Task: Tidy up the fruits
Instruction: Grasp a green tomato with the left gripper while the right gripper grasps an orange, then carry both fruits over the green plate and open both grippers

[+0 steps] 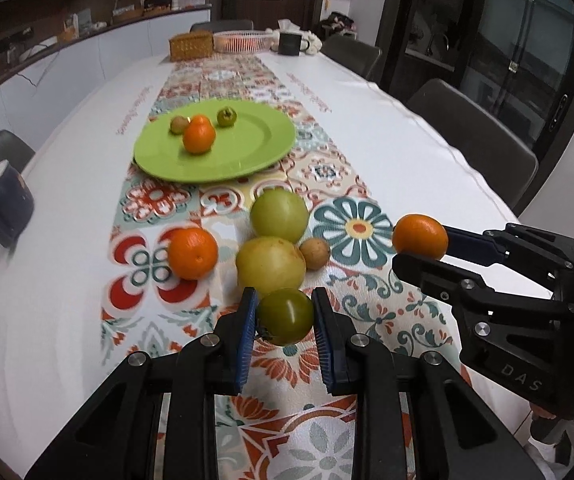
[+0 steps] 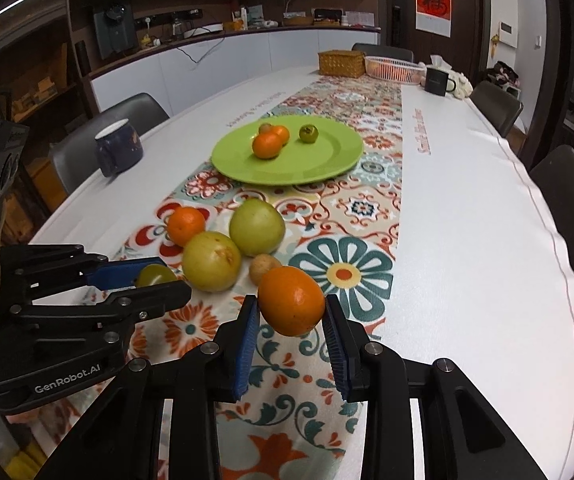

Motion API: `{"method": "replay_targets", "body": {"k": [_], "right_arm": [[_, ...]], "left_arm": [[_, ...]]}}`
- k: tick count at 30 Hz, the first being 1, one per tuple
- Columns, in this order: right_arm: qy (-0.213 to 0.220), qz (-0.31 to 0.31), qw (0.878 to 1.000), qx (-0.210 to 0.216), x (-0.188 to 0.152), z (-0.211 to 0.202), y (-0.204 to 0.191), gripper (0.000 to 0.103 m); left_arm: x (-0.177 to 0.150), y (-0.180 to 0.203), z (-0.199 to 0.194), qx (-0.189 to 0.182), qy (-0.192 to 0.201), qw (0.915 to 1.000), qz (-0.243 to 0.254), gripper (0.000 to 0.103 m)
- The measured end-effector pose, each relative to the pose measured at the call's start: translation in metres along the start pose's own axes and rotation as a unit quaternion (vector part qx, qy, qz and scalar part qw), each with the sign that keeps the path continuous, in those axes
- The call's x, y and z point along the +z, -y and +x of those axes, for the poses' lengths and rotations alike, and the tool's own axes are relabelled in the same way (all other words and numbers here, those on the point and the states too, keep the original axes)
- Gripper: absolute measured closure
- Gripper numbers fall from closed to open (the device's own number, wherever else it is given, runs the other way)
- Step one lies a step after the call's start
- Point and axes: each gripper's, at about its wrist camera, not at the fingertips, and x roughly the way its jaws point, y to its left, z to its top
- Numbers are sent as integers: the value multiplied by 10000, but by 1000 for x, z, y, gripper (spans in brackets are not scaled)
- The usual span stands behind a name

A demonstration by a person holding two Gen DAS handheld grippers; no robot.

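Now 4 fruits on plate (image 1: pixel 255 152), 4 on runner (image 1: pixel 351 184), 2 gripped.

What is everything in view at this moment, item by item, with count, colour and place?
plate: 1, green, mid-runner
fruit on plate: 4; two oranges, one green, one small brown
loose fruit on runner: 4; two yellow-green, one orange, one small brown
held green fruit: 1, in left gripper
held orange: 1, in right gripper
mug: 1, dark blue, table's left edge
far end: wicker box, pink basket, dark cup
chairs: several, grey
grippers: 2, black, blue pads
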Motion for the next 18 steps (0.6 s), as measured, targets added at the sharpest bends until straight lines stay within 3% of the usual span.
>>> {"method": "replay_targets", "body": {"k": [18], "right_arm": [[939, -179, 9954, -55, 67, -32, -21, 69]], "left_arm": [[52, -32, -47, 422, 981, 9942, 124, 75]]}}
